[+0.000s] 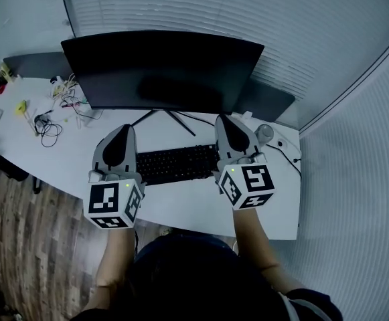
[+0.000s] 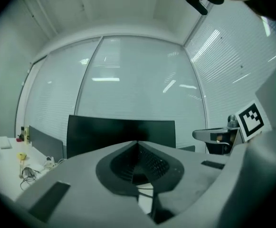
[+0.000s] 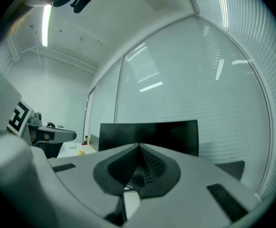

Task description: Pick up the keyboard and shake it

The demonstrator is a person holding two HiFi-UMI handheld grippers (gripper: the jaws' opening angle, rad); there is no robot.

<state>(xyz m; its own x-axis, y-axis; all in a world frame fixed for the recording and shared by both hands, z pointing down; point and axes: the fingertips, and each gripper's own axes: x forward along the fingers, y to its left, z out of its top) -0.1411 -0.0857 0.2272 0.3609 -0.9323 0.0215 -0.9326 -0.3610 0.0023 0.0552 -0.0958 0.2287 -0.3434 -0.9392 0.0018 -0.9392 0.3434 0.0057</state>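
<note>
Seen from above, a person holds the left gripper [image 1: 122,130] and the right gripper [image 1: 225,120] side by side over a white desk [image 1: 201,206], both pointing away from the person toward a wide black curved monitor [image 1: 161,72]. The flat black rectangular keyboard [image 1: 177,164] lies on the desk in front of the monitor's stand, showing between the two grippers with its ends hidden behind them. Each gripper view shows its own jaws pressed together, pad against pad, gripping no object, the meeting tips of the left gripper [image 2: 138,142] and the right gripper [image 3: 138,145] aimed level at the dark screen.
</note>
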